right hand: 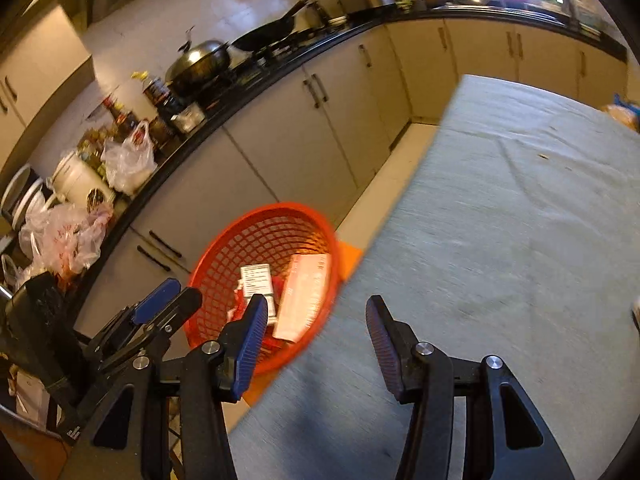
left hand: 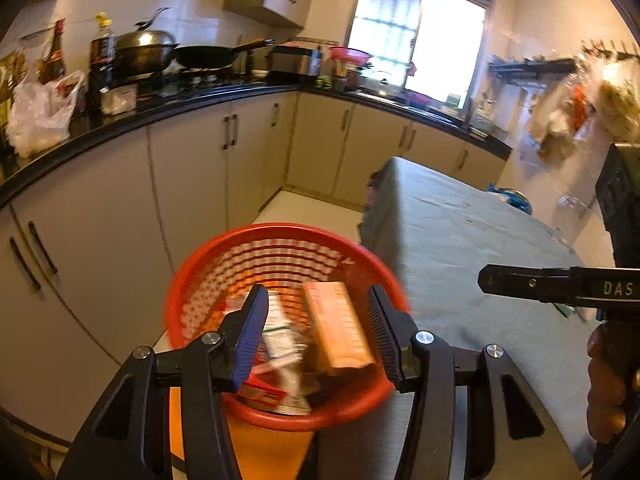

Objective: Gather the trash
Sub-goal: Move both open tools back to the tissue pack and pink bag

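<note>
Red mesh basket (left hand: 256, 248) holds light, stiff cartons (left hand: 340, 330), best pinched across flat faces; both grippers (left hand: 316, 332) (right hand: 316, 344) gape half-open, empty.

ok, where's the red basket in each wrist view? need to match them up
Left wrist: red basket sits low centre, just past the claw tips, left of the table.
Right wrist: basket is lower left of centre, off the table's left edge.
Shared landmark: the tan box lying inside the basket.
</note>
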`<state>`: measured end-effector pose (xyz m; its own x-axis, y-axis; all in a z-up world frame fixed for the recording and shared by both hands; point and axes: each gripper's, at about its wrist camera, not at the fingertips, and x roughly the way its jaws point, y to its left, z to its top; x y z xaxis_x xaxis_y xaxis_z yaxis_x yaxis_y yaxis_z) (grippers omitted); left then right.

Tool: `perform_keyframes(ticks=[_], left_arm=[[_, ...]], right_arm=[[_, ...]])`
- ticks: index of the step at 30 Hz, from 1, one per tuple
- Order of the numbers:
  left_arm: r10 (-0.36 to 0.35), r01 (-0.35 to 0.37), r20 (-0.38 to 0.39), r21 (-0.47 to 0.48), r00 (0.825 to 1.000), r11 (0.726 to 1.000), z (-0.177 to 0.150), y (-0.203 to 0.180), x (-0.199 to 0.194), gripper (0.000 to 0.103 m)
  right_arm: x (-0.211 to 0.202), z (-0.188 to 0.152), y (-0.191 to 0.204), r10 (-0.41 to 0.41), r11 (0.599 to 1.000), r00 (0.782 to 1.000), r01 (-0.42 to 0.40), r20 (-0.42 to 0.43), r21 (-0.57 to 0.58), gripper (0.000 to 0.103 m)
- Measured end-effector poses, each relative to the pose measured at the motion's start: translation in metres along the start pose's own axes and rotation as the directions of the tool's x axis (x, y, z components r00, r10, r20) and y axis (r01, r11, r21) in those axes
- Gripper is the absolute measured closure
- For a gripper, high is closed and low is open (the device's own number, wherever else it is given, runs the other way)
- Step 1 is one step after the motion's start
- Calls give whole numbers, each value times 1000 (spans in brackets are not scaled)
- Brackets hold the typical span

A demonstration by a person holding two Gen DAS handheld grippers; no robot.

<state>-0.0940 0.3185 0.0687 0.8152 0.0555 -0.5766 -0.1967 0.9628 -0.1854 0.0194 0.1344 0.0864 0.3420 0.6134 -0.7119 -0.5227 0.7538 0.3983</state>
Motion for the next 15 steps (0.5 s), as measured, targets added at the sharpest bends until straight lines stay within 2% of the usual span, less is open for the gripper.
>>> perform_keyframes(ticks=[7, 15], left_arm=[[-81, 84, -32, 93, 996, 992, -10, -67, 5, 50], [-161, 184, -127, 193, 979, 964, -34, -151, 26, 50]], right_arm=[[-44, -21, -49, -27, 996, 998, 22, 53, 81, 48], [-99, -44, -115, -67, 982, 990, 43, 126, 184, 48]])
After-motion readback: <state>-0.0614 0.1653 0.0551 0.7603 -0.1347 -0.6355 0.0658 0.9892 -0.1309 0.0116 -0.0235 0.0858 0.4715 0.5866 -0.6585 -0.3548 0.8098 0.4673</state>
